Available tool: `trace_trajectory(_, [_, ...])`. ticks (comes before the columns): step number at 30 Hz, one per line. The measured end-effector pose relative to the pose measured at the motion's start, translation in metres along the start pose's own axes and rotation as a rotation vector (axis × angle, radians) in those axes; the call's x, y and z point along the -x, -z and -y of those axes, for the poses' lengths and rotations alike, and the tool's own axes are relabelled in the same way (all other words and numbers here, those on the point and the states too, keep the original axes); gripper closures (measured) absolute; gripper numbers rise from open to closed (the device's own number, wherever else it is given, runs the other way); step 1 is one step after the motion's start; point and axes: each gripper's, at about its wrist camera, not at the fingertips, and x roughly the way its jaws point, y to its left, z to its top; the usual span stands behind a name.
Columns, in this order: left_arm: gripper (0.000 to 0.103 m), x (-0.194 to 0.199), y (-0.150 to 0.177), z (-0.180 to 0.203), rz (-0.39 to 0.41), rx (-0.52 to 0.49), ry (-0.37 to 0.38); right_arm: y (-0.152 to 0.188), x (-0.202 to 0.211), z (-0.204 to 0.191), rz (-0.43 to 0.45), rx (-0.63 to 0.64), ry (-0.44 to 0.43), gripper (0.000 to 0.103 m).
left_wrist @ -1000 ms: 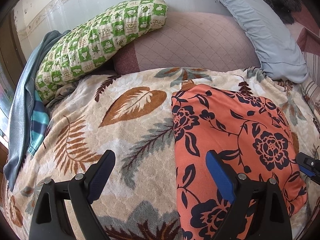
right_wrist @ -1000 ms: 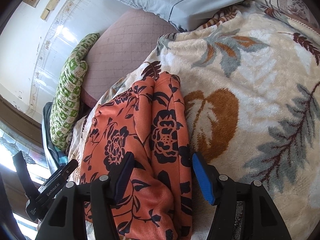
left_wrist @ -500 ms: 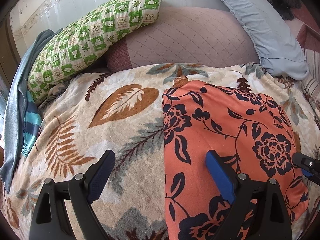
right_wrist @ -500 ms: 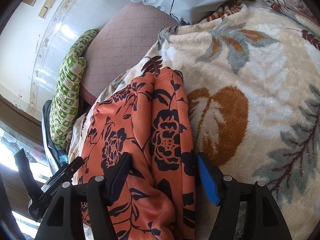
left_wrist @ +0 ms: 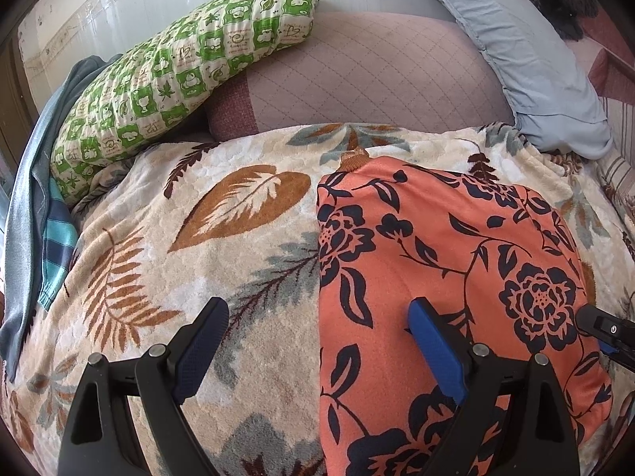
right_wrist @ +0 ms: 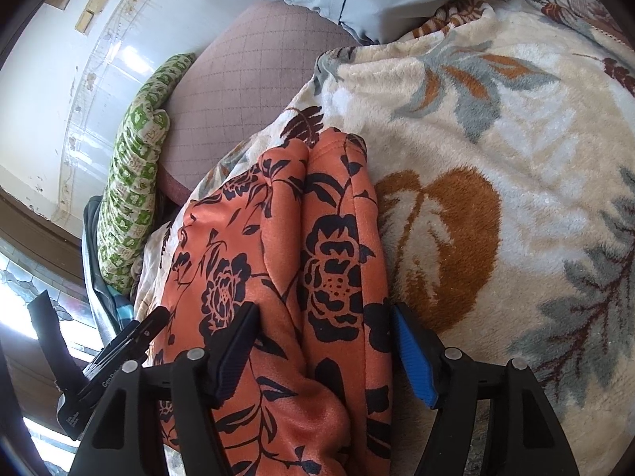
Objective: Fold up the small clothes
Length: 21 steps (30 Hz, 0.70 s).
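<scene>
An orange garment with dark blue flowers (left_wrist: 448, 261) lies folded on the leaf-patterned blanket (left_wrist: 206, 238). My left gripper (left_wrist: 317, 341) is open and hovers low over the garment's left edge, one finger over the blanket, one over the cloth. In the right wrist view the garment (right_wrist: 309, 261) is bunched in two ridges. My right gripper (right_wrist: 323, 341) is open, its fingers on either side of the right ridge, with cloth between them. The right gripper's tip shows at the left wrist view's right edge (left_wrist: 603, 327).
A green checked pillow (left_wrist: 178, 79), a mauve quilted cushion (left_wrist: 365, 75) and a pale blue pillow (left_wrist: 528, 59) line the head of the bed. Grey and striped clothes (left_wrist: 35, 206) hang at the left edge.
Both grippers have moved forward over the garment. The right gripper's fingers now straddle the garment's right ridge. Both stayed open.
</scene>
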Motion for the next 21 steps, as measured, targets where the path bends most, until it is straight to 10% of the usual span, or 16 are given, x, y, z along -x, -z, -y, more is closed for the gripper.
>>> trace_trajectory(12, [0.011, -0.004, -0.002, -0.03, -0.066, 0.095, 0.088, 0.002, -0.013, -0.006, -0.07, -0.015, 0.01, 0.031])
trace_trajectory(21, [0.007, -0.044, 0.014, -0.015, -0.307, 0.154, 0.429, 0.013, -0.025, -0.036, -0.068, 0.137, 0.098, 0.046])
